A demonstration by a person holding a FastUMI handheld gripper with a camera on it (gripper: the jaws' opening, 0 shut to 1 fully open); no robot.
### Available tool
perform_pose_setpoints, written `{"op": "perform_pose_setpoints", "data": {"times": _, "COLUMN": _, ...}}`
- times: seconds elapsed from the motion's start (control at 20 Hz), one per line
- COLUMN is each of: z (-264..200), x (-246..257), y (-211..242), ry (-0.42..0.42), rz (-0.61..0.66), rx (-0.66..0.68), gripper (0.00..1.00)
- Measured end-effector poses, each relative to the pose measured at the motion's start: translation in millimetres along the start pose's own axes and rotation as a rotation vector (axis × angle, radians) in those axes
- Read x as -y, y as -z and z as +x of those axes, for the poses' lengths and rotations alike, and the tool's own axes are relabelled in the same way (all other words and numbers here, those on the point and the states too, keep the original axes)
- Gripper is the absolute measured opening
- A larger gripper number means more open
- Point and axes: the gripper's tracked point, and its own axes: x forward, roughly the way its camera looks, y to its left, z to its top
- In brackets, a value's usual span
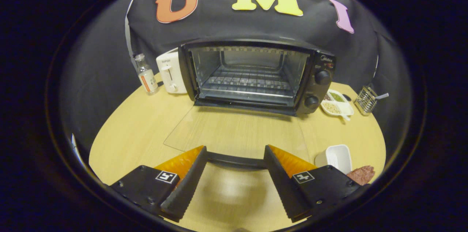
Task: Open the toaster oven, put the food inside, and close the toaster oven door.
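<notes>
while claw [236,160] gapes released over door handle [236,160], toaster oven [256,75] open.

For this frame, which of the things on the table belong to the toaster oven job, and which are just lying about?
Part of the job:
- toaster oven, its glass door folded down flat
- door handle, between the open gripper fingers, untouched
- reddish food, by the white container

Lying about:
- white toaster
- bottle
- divided dish
- wire holder
</notes>
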Motion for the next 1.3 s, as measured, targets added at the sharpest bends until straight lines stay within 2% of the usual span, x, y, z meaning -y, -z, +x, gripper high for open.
{"op": "perform_pose_setpoints", "data": {"times": 0.15, "z": -24.0, "x": 56.0, "y": -22.6, "ry": -0.009, "rz": -0.037, "rx": 0.051, "gripper": 0.99}}
{"op": "perform_pose_setpoints", "data": {"times": 0.3, "z": -47.0, "x": 134.9, "y": -32.6, "ry": 0.012, "rz": -0.062, "rx": 0.068, "gripper": 0.99}}
{"op": "perform_pose_setpoints", "data": {"times": 0.5, "z": -63.7, "x": 224.1, "y": -17.1, "ry": 0.007, "rz": -0.032, "rx": 0.045, "gripper": 0.99}}
{"op": "perform_pose_setpoints", "data": {"times": 0.7, "z": -66.4, "x": 247.2, "y": 32.9, "ry": -0.148, "rz": 0.061, "rx": -0.077, "gripper": 0.98}}
{"op": "perform_pose_setpoints", "data": {"times": 0.85, "z": -72.1, "x": 234.1, "y": 61.1, "ry": -0.284, "rz": 0.156, "rx": -0.169, "gripper": 0.94}}
{"op": "perform_pose_setpoints", "data": {"times": 0.9, "z": -73.3, "x": 229.8, "y": 70.5, "ry": -0.316, "rz": 0.181, "rx": -0.208, "gripper": 0.84}}
{"op": "perform_pose_setpoints", "data": {"times": 1.0, "z": -73.0, "x": 223.5, "y": 82.1, "ry": -0.370, "rz": 0.236, "rx": -0.253, "gripper": 0.73}}
{"op": "perform_pose_setpoints", "data": {"times": 1.3, "z": -74.9, "x": 209.5, "y": 97.0, "ry": -0.502, "rz": 0.449, "rx": -0.371, "gripper": 0.26}}
